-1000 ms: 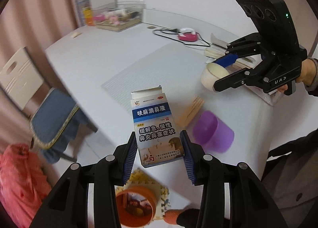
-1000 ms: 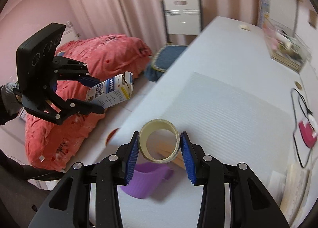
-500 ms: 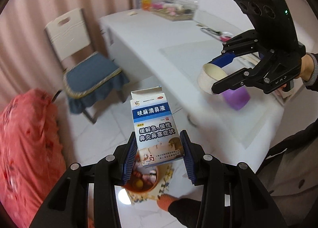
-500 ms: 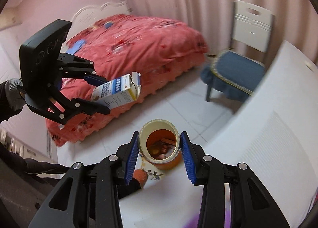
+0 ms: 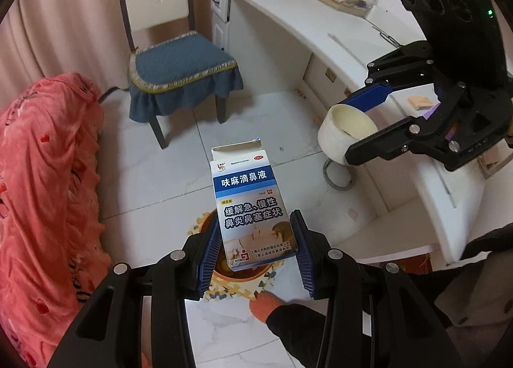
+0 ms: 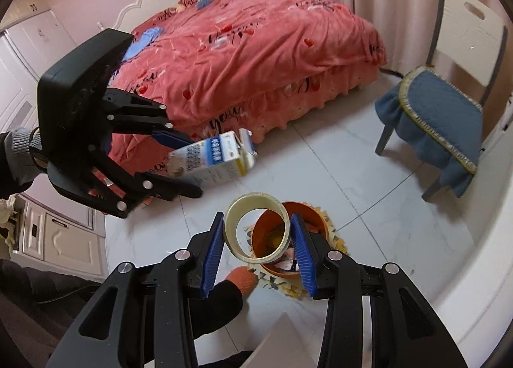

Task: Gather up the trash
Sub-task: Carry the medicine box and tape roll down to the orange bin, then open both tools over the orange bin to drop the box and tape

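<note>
Left wrist view showed the left claw (image 5: pixel 255 247) clamped on a medicine box (image 5: pixel 251 209), while the right claw (image 6: pixel 256 246) gripped a tape roll (image 6: pixel 256 230); an orange bin (image 6: pixel 290 239) sat below both.

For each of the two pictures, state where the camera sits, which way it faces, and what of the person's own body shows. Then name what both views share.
Left wrist: on the left claw, facing down at floor, chair and desk; an orange-gloved hand shows.
Right wrist: on the right claw, facing down at floor and bed; a grey sleeve shows.
Shared: box, tape roll, orange bin, chair.
</note>
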Tool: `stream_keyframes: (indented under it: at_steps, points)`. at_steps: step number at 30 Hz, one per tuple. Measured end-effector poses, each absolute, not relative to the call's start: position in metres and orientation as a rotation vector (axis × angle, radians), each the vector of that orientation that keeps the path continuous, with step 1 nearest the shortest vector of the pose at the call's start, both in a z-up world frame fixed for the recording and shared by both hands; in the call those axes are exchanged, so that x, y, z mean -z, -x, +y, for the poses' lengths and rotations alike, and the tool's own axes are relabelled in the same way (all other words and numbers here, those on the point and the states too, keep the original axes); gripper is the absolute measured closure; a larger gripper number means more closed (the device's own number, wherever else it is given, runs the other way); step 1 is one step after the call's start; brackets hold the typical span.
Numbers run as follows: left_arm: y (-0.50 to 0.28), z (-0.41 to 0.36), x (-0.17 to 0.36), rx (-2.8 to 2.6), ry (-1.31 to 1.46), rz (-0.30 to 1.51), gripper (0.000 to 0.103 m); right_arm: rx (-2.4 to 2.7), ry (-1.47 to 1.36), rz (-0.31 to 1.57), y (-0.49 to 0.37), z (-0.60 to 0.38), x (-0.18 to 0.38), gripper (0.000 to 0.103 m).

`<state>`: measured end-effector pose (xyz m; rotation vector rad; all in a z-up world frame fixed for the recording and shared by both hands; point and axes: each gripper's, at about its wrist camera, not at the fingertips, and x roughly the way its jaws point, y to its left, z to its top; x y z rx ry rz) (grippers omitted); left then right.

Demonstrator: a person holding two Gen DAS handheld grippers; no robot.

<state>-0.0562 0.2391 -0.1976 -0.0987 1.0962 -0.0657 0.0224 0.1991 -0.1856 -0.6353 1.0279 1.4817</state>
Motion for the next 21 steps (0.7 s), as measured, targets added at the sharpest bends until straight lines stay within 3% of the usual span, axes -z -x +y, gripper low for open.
stream_keyframes:
  at_steps: [7,17,19,20,21]
  points:
    - [0.043,0.259,0.244,0.114,0.122,1.131,0.058,-1.450,0.650,1.099,-0.029,0.226,0.232,0.061]
    - [0.044,0.273,0.271,0.135,0.116,1.163,0.058,-1.405,0.661,1.158,-0.034,0.258,0.290,0.060]
    - [0.044,0.274,0.273,0.127,0.109,1.168,0.051,-1.392,0.657,1.161,-0.035,0.260,0.295,0.057]
    - [0.043,0.275,0.274,0.116,0.105,1.168,0.040,-1.386,0.646,1.169,-0.036,0.260,0.297,0.054]
    - [0.042,0.274,0.274,0.114,0.110,1.167,0.039,-1.382,0.636,1.175,-0.036,0.260,0.298,0.052]
